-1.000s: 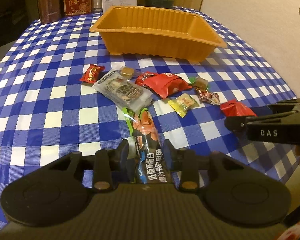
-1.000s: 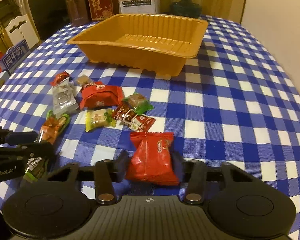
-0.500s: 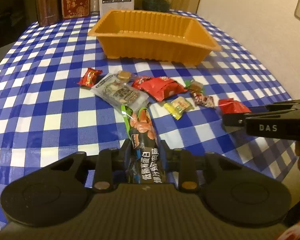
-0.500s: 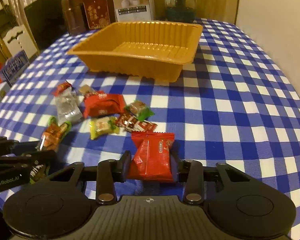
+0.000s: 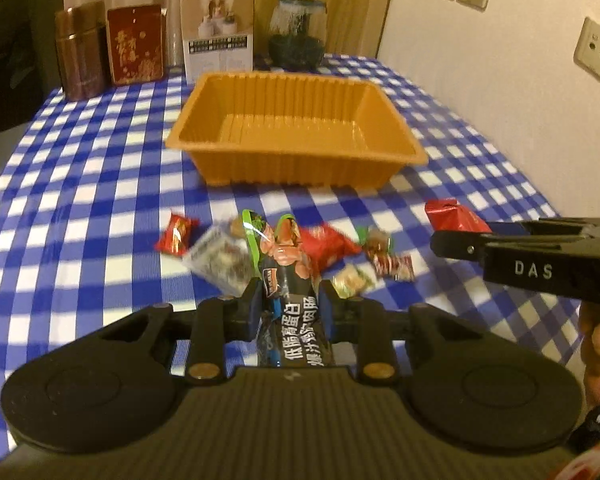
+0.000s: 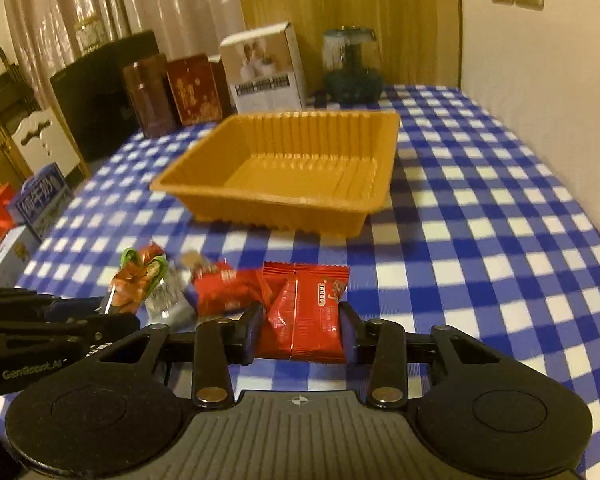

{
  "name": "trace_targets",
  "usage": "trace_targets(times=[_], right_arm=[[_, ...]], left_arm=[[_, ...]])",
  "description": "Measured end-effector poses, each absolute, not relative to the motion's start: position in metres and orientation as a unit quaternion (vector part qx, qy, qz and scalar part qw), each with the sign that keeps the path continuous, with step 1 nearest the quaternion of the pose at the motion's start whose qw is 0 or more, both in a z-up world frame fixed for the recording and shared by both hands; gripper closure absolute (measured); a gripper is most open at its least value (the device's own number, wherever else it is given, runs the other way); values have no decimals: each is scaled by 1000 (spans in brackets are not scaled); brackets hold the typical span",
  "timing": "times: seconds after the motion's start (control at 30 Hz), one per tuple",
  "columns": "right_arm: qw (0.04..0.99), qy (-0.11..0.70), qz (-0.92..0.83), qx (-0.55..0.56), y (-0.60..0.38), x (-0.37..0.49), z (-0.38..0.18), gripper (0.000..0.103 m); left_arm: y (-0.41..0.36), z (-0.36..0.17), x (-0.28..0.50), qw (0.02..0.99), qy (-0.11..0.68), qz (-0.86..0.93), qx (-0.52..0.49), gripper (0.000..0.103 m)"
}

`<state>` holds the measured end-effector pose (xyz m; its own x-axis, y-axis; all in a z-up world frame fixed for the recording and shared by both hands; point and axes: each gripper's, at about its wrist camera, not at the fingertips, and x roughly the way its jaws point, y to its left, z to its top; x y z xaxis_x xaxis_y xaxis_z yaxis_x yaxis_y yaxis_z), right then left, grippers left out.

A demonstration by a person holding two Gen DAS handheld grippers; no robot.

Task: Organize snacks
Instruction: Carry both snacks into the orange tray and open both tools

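Observation:
My left gripper [image 5: 288,304] is shut on a long dark snack stick pack [image 5: 286,280] with a green and orange top, held above the table. My right gripper [image 6: 300,328] is shut on a red snack packet [image 6: 306,310], also lifted. The empty orange tray [image 5: 300,160] stands ahead on the blue checked cloth; it also shows in the right wrist view [image 6: 284,204]. Several small snacks lie in front of it: a red candy [image 5: 176,234], a clear packet [image 5: 220,260], a red packet [image 5: 326,246]. The right gripper shows at the right of the left wrist view [image 5: 452,236], holding the red packet [image 5: 448,214].
At the table's far end stand brown tins [image 5: 80,50], a red box [image 5: 136,50], a white box [image 5: 218,32] and a glass jar [image 5: 296,36]. A wall [image 5: 500,80] runs along the table's right side. Boxes [image 6: 36,200] sit left of the table.
Both grippers have risen off the table with their snacks and tilted up, so the tray's inside now shows. The left one closed tighter on the stick pack.

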<state>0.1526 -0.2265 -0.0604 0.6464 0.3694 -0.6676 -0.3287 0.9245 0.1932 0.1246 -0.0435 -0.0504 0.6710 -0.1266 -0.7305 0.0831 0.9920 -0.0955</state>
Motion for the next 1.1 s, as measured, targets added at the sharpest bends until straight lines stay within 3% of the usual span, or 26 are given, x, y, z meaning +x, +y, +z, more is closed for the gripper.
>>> trace_targets(times=[0.53,1.1], right_arm=[[934,314,156,73,-226,222,-15,63],[931,329,147,63,-203,299,-34,63]], left_arm=[[-35,-13,207,936,345,-71,-25,76],[-19,-22,295,940,332,-73,-22,76]])
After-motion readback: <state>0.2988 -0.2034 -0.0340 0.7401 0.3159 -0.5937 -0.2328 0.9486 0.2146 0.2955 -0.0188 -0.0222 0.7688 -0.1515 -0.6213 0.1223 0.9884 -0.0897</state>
